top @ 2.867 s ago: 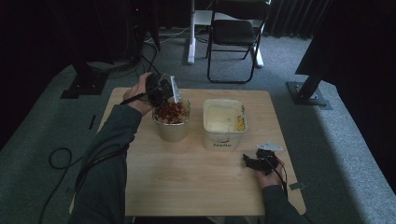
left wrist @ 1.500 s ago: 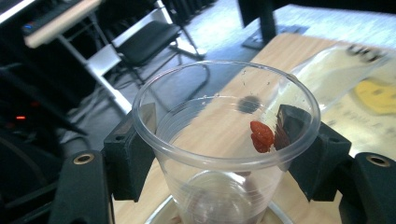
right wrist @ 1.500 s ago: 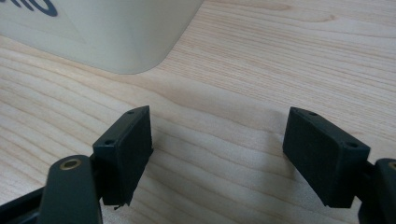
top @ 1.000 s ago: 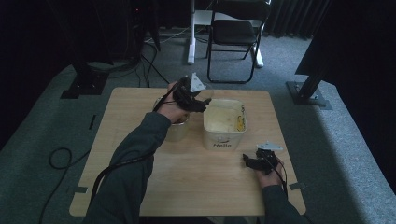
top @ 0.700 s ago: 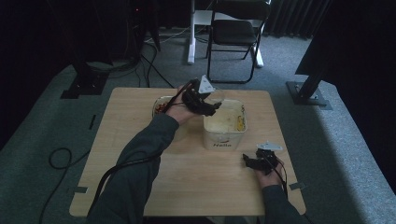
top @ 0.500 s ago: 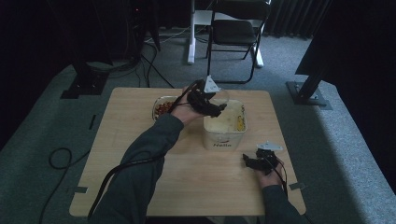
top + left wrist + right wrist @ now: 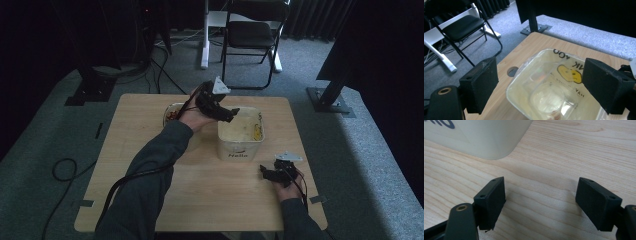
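Above the middle of the frame in the high view, I see the left tool held over the near-left rim of the cream square tub, which stands on the wooden surface just right of centre. A round bowl with reddish contents sits just left of the tub, partly behind my left hand. At lower right, the right tool rests on the surface, near the tub's front right corner but apart from it.

Lower centre of the left gripper view: a clear plastic cup lies tilted inside the tub, on its bottom. The left tool's jaws have just been opening; they now stand wide apart, and I see nothing pressed between the pads. The cup lies beneath the gap, free of them.

Upper left of the right gripper view shows the tub's wall. The right tool's jaws stand open over bare wood, holding nothing.
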Tool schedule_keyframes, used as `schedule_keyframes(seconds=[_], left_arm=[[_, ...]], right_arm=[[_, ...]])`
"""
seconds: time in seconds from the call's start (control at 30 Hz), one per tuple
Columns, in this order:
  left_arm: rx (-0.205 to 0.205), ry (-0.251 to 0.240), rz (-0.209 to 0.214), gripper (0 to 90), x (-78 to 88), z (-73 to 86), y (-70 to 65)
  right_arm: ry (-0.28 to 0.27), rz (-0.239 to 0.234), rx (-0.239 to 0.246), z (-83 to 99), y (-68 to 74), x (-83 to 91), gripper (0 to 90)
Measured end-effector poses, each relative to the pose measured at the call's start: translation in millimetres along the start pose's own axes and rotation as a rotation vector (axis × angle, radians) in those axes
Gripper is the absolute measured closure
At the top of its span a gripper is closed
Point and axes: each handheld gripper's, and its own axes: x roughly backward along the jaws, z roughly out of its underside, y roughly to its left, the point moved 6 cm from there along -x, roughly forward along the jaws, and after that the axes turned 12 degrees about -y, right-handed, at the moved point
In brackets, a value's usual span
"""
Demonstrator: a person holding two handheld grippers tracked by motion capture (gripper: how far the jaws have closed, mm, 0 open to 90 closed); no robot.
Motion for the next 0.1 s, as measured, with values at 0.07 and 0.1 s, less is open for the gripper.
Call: schedule_keyframes(seconds=[0.07, 0.1], left_arm=[[0.016, -0.002, -0.005, 14.3, 2.4, 1.4, 3.8], [0.016, -0.002, -0.005, 14.2, 2.4, 1.4, 3.8]], right_arm=[[0.0, 0.0, -0.001, 0.0, 0.1, 0.0, 23.5], [0.0, 0.0, -0.001, 0.0, 0.1, 0.0, 23.5]])
